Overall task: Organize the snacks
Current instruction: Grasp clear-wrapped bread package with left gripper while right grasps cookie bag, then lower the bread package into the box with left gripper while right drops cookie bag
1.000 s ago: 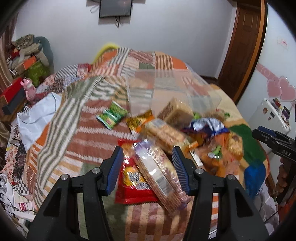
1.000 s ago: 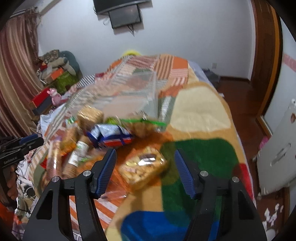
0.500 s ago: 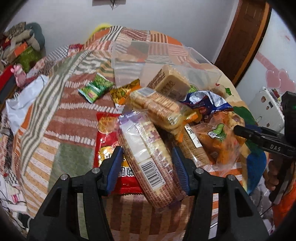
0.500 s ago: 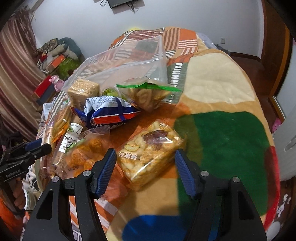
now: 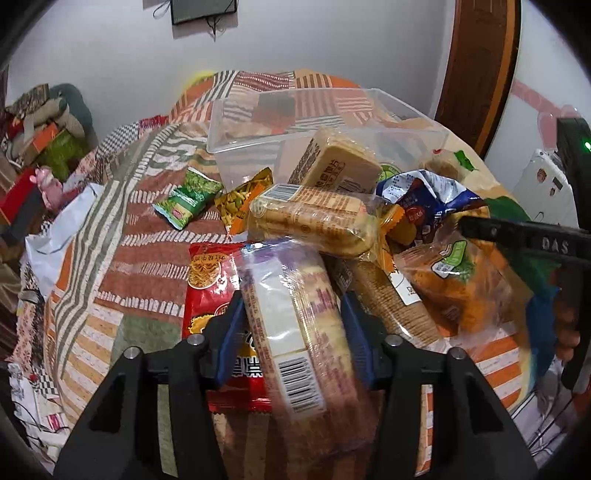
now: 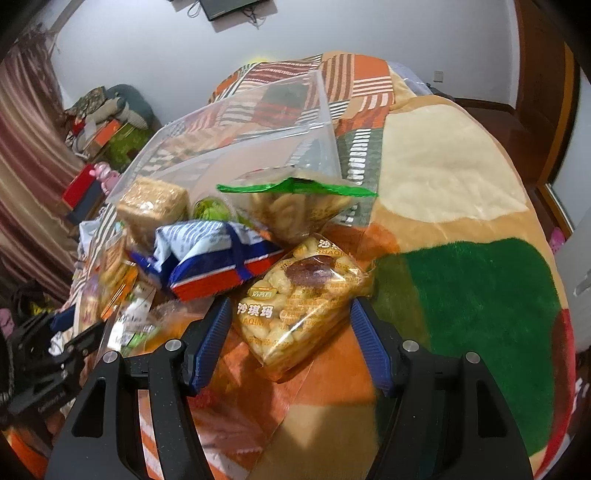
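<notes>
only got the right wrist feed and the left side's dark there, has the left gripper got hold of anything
observer: yes. The left gripper has just been closing, and its pads press both sides of a long biscuit pack.
operator: anything under it
observer: a red snack bag lies beneath it on the blanket.
operator: any strays further out
observer: a small green packet lies outside the clear bin, near its corner.

A: Room, walls?
B: White wall (image 5: 122, 74); dark wall-mounted screen (image 5: 203, 11), cables dangling beneath.
A: Furniture?
B: Bed under patchwork blanket (image 6: 454, 206), orange, green, cream. Brown wooden door frame (image 5: 476, 74). Striped curtain (image 6: 26, 155) at left.
A: Corner?
B: Heap of bundled clothes (image 5: 40, 114) by the wall.
</notes>
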`<state>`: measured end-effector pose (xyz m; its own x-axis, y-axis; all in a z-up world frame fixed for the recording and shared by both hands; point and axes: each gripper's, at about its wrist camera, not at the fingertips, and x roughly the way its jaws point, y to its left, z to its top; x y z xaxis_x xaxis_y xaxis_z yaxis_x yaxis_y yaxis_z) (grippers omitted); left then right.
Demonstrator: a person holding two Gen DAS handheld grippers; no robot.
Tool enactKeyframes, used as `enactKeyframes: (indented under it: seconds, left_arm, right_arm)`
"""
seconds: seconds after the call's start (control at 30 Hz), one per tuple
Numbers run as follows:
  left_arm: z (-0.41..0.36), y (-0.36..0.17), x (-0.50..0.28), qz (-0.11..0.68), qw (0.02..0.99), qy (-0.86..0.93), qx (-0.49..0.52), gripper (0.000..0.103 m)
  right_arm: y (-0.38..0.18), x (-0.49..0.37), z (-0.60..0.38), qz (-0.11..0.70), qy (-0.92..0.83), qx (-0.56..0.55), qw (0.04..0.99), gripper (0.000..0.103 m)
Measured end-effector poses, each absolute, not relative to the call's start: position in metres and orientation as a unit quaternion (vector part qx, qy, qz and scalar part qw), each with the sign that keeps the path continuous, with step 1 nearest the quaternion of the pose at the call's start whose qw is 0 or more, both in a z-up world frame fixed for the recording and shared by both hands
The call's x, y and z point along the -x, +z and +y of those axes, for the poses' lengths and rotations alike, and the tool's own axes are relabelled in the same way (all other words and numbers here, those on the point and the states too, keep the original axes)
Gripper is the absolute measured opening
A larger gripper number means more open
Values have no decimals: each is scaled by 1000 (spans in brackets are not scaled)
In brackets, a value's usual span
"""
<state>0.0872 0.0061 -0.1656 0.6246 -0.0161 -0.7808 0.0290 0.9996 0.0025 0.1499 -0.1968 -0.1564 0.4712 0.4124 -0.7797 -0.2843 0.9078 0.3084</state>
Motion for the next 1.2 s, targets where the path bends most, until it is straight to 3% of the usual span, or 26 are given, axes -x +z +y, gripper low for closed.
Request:
enactKeyframes:
  seconds: [0.2, 0.77, 1.03, 1.1, 1.2]
  left_arm:
    - [16, -152, -84, 413, 911, -11, 5, 45]
    - [46, -105, -83, 356, 933, 4, 51, 45]
    - [51, -86, -93, 332, 941, 7, 62, 45]
    - [52, -82, -96, 327, 943, 7, 64, 45]
    - [52, -76, -99, 318, 946, 9, 65, 45]
  right_arm:
    - [-160, -156, -199, 481, 197, -81, 850, 71]
    - [-142, -147, -226, 471, 163, -63, 864, 65]
    - [-166, -169, -202, 488, 153, -43, 859, 65]
    - [-169, -169, -204, 486, 152, -46, 860, 54]
    - [-164, -166, -208, 478, 153, -38, 864, 49]
